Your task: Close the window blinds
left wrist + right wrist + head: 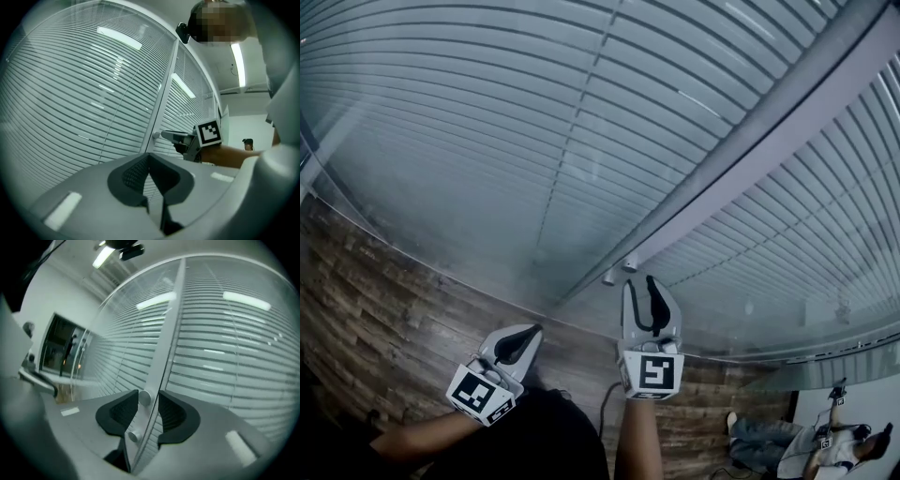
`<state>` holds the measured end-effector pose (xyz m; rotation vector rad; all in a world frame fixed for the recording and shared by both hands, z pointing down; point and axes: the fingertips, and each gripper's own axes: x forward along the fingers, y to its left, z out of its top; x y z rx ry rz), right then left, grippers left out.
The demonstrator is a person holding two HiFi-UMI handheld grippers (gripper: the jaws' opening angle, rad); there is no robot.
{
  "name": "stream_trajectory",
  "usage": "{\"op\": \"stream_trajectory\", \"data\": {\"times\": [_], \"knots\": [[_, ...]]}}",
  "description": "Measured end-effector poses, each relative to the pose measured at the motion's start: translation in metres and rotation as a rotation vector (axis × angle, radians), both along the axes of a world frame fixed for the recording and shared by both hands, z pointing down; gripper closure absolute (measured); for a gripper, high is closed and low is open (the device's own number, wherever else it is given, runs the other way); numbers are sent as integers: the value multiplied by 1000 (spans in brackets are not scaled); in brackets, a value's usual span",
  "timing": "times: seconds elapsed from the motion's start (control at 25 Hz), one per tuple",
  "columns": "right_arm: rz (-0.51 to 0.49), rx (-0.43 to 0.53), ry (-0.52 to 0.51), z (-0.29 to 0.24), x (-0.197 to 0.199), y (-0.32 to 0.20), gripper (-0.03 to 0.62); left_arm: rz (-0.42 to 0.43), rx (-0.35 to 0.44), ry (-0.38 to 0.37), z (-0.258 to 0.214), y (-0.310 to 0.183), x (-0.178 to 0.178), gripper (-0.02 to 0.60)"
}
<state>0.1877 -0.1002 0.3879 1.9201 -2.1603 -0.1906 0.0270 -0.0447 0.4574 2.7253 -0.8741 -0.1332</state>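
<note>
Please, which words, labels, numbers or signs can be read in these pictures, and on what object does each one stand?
None: no word, number or brand is readable in any view.
The cubes on the left gripper and right gripper show only black-and-white square patterns, not letters.

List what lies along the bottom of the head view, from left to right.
left gripper → right gripper → person low in the far right corner
</note>
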Motion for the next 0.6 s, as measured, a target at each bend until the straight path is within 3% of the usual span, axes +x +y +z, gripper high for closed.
{"op": "stream_trajectory", "data": {"times": [0.12,0.24,0.32,0.6], "knots": [[21,48,-184,-4,6,27,484,-1,15,-6,-7,9,12,583],[43,91,-203,-9,13,49,524,19,37,-7,-12,12,34,583],[32,126,-205,-17,18,64,586,28,48,-9,-17,16,48,583],[24,131,-264,-16,32,82,593,-5,63,-46,-22,15,63,583]]}}
